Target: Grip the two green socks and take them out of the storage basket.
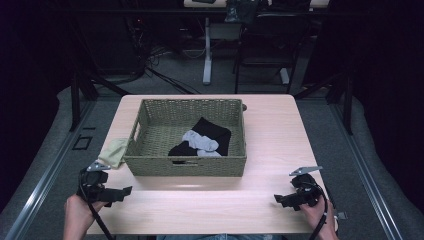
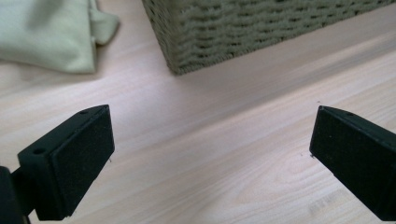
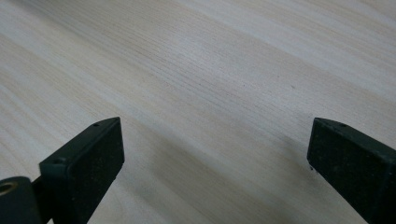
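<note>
Done: black and white socks (image 1: 202,140) lie in the basket (image 1: 150,165).
Left: pale green cloth (image 1: 114,153) on the counter (image 1: 280,135), touching the basket's left side.
Left hand-held gripper (image 1: 120,192): spread, empty, near.
Right hand-held gripper (image 1: 281,199): spread, empty.

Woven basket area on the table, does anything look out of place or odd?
One thing: a pale green cloth lies crumpled on the wooden table, against the left side of the woven basket, while the black cloth and white socks lie inside the basket.
</note>
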A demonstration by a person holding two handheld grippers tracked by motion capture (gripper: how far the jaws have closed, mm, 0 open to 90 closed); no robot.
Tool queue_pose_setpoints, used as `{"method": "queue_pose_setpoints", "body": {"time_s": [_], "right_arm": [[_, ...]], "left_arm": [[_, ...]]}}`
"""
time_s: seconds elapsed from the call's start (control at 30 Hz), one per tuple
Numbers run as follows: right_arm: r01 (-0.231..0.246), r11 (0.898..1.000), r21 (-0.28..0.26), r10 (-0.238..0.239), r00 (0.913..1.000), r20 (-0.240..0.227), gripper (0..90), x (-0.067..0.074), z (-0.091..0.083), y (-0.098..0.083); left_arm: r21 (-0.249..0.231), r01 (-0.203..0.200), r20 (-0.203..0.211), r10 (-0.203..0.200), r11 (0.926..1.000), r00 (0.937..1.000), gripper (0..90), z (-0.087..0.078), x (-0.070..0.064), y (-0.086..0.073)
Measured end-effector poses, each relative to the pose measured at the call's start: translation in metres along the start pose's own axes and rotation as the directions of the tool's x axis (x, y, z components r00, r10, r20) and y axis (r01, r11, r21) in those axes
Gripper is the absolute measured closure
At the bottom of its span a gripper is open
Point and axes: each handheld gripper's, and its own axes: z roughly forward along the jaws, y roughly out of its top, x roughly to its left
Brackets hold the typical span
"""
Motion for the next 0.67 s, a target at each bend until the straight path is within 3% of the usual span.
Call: {"method": "queue_pose_setpoints", "body": {"time_s": [0.2,0.4,0.5,0.67], "right_arm": [[0.001,1.000,-0.002,-0.001,1.0000,-0.001,3.2,0.000,0.000,0.000],[0.011,1.000,-0.001,-0.011,0.9999,0.003,3.2,0.000,-0.001,0.001],[0.010,1.000,-0.002,-0.010,0.9999,0.003,3.2,-0.001,-0.001,0.002],[0.013,1.000,-0.002,-0.013,0.9999,0.006,3.3,-0.002,0.000,0.003]], "left_arm": [[0.000,0.003,0.002,-0.003,1.0000,1.0000,0.0,0.012,-0.007,-0.015],[0.052,-0.005,0.010,0.004,0.9986,0.9999,0.0,0.026,-0.009,-0.024],[0.059,-0.010,0.016,0.009,0.9982,0.9998,0.0,0.027,-0.008,-0.025],[0.043,-0.012,-0.013,0.012,0.9990,0.9998,0.0,0.023,-0.005,-0.025]]}}
